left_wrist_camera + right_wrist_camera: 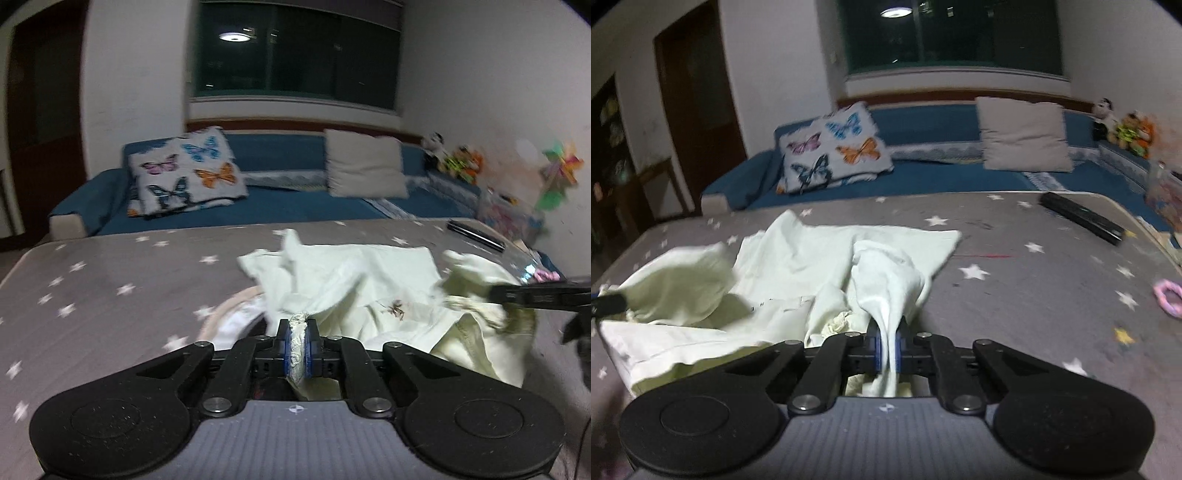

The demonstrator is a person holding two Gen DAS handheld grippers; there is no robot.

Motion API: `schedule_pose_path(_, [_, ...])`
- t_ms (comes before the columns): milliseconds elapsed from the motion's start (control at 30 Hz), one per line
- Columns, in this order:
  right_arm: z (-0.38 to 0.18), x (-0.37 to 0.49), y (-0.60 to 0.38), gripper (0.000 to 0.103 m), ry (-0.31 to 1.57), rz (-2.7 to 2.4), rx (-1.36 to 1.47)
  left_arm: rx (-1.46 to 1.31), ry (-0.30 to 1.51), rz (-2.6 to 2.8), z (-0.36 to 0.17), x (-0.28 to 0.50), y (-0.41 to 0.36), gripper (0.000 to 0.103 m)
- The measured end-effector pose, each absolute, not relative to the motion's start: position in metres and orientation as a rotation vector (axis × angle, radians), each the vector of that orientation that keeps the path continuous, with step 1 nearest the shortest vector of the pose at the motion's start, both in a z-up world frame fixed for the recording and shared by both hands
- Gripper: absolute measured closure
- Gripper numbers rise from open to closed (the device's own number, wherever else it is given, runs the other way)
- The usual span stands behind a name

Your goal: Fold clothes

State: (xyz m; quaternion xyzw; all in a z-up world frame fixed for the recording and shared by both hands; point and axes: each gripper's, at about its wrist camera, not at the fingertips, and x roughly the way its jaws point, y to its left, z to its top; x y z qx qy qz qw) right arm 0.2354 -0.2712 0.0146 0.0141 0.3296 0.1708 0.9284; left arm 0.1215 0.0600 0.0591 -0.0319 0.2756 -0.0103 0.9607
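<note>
A crumpled pale green garment (351,280) (820,254) lies on a grey star-patterned surface (92,280) (1034,280). My left gripper (298,325) is shut on a bunched fold of the pale green garment, which is pinched between its blue pads. My right gripper (888,332) is shut on another gathered part of the same garment, and the cloth rises from it in a ridge. In the left wrist view the right gripper's black fingers (532,295) reach in from the right edge, with cloth at their tips. The left gripper's tip (609,304) shows at the left edge of the right wrist view.
A white and beige cloth (236,317) lies partly under the garment. A black remote (1082,218) and a pink ring (1169,297) lie to the right. Behind stands a blue sofa (295,151) with a butterfly pillow (184,173) and a beige pillow (365,166).
</note>
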Motion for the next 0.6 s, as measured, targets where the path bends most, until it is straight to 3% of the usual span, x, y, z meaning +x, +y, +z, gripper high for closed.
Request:
schedule_pose_path(300, [0.009,0.160,-0.334,0.098,0.739,0.273,0.203,-0.165,0.605,0.068,0.050,0.049,0.100,0.095])
schedule_pose_path(533, [-0.021,0.130,-0.353,0.070,0.848,0.209,0.176,-0.155,0.712,0.089,0.026,0.025,0.112,0.092])
schedule_pose_path(567, [-0.020,0.130,-0.356,0.066,0.837,0.197,0.175,-0.144,0.714,0.093,0.026,0.024,0.113,0.087])
schedule_pose_path(600, [-0.019,0.130,-0.359,0.059,0.825,0.184,0.174,-0.130,0.707,0.098,0.027,0.022,0.112,0.076])
